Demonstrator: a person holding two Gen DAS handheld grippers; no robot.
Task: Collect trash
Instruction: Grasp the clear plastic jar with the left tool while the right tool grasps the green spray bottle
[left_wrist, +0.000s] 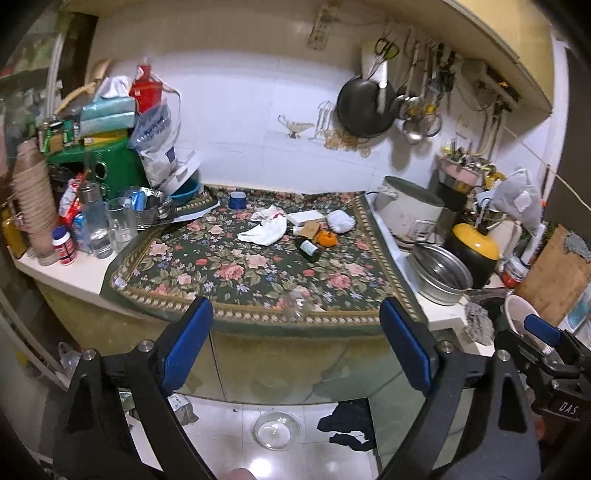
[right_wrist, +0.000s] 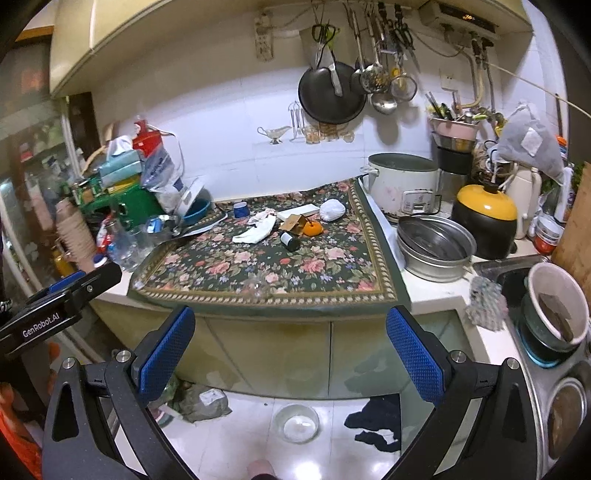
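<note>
Trash lies on the floral cloth (left_wrist: 258, 273) on the counter: crumpled white tissue (left_wrist: 264, 230) (right_wrist: 255, 230), a dark small bottle on its side (left_wrist: 308, 249) (right_wrist: 290, 240), an orange peel (left_wrist: 327, 238) (right_wrist: 312, 229), a brown card scrap (left_wrist: 308, 229), a white flat box (left_wrist: 304, 217) (right_wrist: 297, 211) and a white wad (left_wrist: 340, 220) (right_wrist: 331, 209). A clear plastic bottle (left_wrist: 301, 304) (right_wrist: 260, 288) lies near the cloth's front edge. My left gripper (left_wrist: 295, 347) is open and empty, in front of the counter. My right gripper (right_wrist: 290, 354) is open and empty, beside it.
Glasses, bottles and boxes crowd the counter's left end (left_wrist: 92, 221). A rice cooker (right_wrist: 402, 186), steel basin (right_wrist: 432, 245) and yellow-lidded pot (right_wrist: 484, 218) stand right, by the sink (right_wrist: 517, 280). A glass bowl (right_wrist: 300, 422) and dark cloth (right_wrist: 380, 421) lie on the floor.
</note>
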